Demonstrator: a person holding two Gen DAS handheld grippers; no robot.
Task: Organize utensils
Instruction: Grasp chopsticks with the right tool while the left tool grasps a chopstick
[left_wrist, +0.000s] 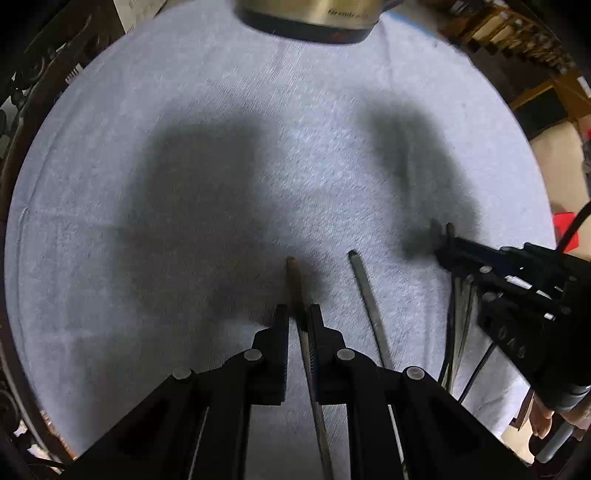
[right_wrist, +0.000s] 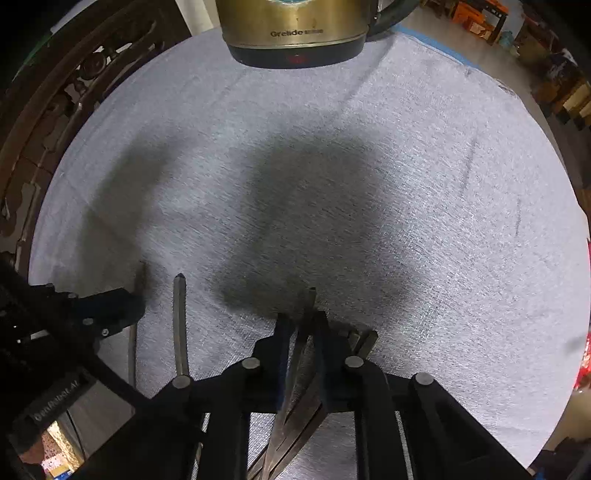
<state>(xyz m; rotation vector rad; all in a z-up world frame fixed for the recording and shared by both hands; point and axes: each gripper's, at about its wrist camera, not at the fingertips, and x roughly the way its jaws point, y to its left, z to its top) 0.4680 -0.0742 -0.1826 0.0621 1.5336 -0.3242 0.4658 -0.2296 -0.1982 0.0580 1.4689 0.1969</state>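
Closest in on the left wrist cam, the left gripper (left_wrist: 298, 314) points straight down with its jaws pinched together on a thin brown-tipped utensil handle (left_wrist: 295, 280); the handle's end pokes out past the fingertips and lies on the grey cloth (left_wrist: 184, 147). Just beside it to the right lies a loose dark metal handle (left_wrist: 364, 291), flat on the cloth, not touched by anything.

Over on the right wrist cam, the right gripper (right_wrist: 301, 321) has its jaws squeezed in on a handle in a bundle of metal utensil handles (right_wrist: 295, 373) that fan out under it, with one end sticking up between the fingertips and a couple more poking out on the right side. Can't say what kind of utensils they are, the business ends are hidden under the gripper. The two grippers sit near each other, each one showing up at the edge of the other's view.

Further out it's mostly bare cloth with big soft shadows. At the far edge stands a brass-coloured electric kettle (right_wrist: 295, 33) on its dark base, well apart from the utensils. Dark carved wood furniture (right_wrist: 74, 85) curves around the left side.
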